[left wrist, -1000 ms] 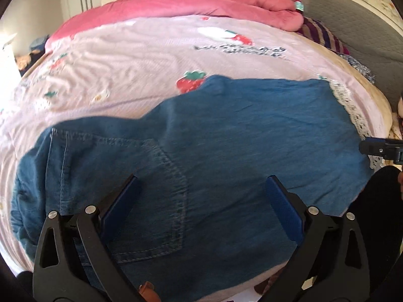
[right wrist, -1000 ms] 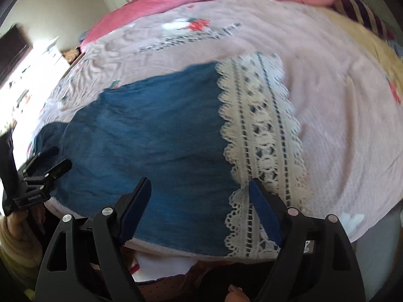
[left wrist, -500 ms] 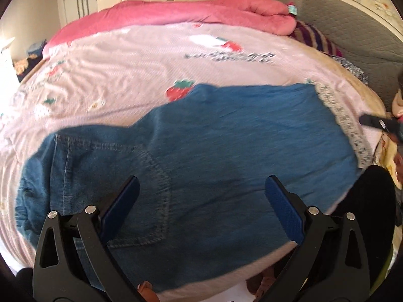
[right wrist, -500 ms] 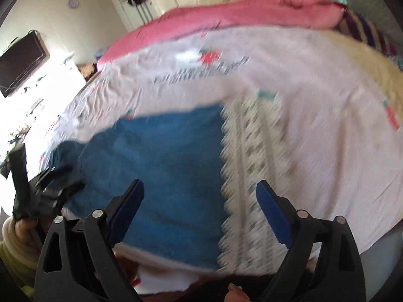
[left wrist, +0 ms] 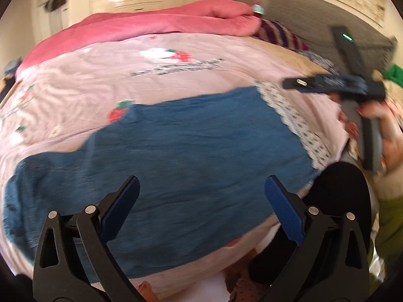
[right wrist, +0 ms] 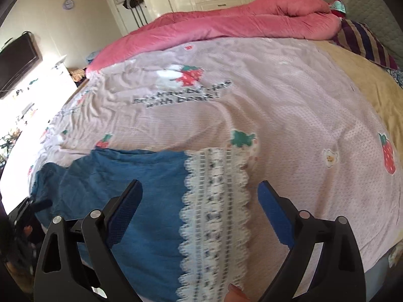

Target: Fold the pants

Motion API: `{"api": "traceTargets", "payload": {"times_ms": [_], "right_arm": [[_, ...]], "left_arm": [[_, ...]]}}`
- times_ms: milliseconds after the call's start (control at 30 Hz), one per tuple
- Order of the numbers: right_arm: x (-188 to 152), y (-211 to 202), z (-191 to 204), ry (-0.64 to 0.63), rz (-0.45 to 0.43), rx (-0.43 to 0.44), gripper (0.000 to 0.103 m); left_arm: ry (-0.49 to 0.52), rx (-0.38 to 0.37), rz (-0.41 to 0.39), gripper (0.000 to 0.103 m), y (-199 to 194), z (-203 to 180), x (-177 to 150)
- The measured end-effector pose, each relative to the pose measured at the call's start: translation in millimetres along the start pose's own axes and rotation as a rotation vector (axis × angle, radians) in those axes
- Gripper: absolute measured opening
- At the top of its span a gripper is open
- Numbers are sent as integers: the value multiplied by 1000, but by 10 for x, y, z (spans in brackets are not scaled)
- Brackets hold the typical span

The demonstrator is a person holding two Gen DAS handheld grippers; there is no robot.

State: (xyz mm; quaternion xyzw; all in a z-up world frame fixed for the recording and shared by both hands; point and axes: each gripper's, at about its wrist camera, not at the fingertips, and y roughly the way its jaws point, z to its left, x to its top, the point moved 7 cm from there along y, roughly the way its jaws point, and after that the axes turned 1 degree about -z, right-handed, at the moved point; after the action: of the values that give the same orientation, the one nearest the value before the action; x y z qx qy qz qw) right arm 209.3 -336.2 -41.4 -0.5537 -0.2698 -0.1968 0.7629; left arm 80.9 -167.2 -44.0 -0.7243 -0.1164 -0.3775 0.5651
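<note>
Blue denim pants (left wrist: 181,156) lie flat along the near edge of the bed, waist at the left, white lace hem (left wrist: 297,123) at the right. My left gripper (left wrist: 201,206) is open and empty, raised above the pants' middle. My right gripper (right wrist: 201,206) is open and empty above the lace hem (right wrist: 214,214), with the denim (right wrist: 141,191) to its left. The right gripper also shows in the left wrist view (left wrist: 335,85), held in a hand above the bed's right side.
The pink strawberry-print sheet (right wrist: 277,115) covers the bed. A rolled pink duvet (right wrist: 226,22) lies along the far side, a striped pillow (right wrist: 362,42) and grey headboard (left wrist: 302,12) at the right. Wardrobes stand behind, a TV (right wrist: 15,63) at the left.
Both grippers have lifted up and back from the pants, staying open. The pants lie as before. The right gripper has come into fuller view in the left wrist camera.
</note>
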Motion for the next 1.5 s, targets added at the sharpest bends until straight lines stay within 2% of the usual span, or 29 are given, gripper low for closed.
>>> {"api": "traceTargets", "payload": {"times_ms": [200, 367, 467, 600, 700, 767, 833, 867, 933, 1033, 1133, 1200, 1300, 1367, 1400, 1467, 1500], "right_arm": [[-5, 227, -116, 14, 59, 43, 92], [59, 356, -75, 34, 75, 132, 92], [104, 400, -2, 23, 75, 176, 86], [96, 493, 52, -31, 106, 196, 84], [87, 611, -54, -18, 139, 189, 84], [60, 681, -121, 9, 156, 205, 80], [37, 662, -95, -4, 148, 227, 71], [31, 638, -72, -10, 142, 236, 60], [24, 556, 5, -14, 124, 291, 51], [12, 451, 114, -43, 90, 340, 51], [-28, 497, 131, -14, 111, 374, 51], [-48, 572, 76, -1, 133, 346, 51], [-53, 629, 5, 56, 151, 371, 51], [-52, 620, 13, 57, 150, 379, 51], [-57, 613, 21, 53, 150, 379, 50], [-64, 604, 27, 51, 152, 383, 36], [-69, 600, 20, 58, 153, 388, 32]], "left_arm": [[119, -76, 31, 93, 224, -530, -44], [195, -142, 38, 93, 350, -899, -49], [237, -179, 30, 93, 401, -1091, -21], [286, -219, 23, 93, 463, -1290, 7], [314, -244, 19, 93, 528, -1419, 38], [328, -255, 23, 93, 553, -1471, 39], [342, -261, 34, 86, 592, -1512, 18], [346, -267, 41, 84, 606, -1526, 5], [362, -269, 53, 76, 643, -1560, -34], [409, -277, 63, 67, 690, -1639, -86], [480, -273, 70, 58, 751, -1742, -142], [518, -265, 72, 51, 797, -1802, -167], [566, -232, 54, 47, 856, -1900, -163], [612, -176, 34, 40, 902, -1956, -162], [633, -145, 29, 33, 924, -1969, -166], [669, -97, 13, 28, 948, -1981, -186], [676, -88, 10, 25, 951, -1983, -191]]}}
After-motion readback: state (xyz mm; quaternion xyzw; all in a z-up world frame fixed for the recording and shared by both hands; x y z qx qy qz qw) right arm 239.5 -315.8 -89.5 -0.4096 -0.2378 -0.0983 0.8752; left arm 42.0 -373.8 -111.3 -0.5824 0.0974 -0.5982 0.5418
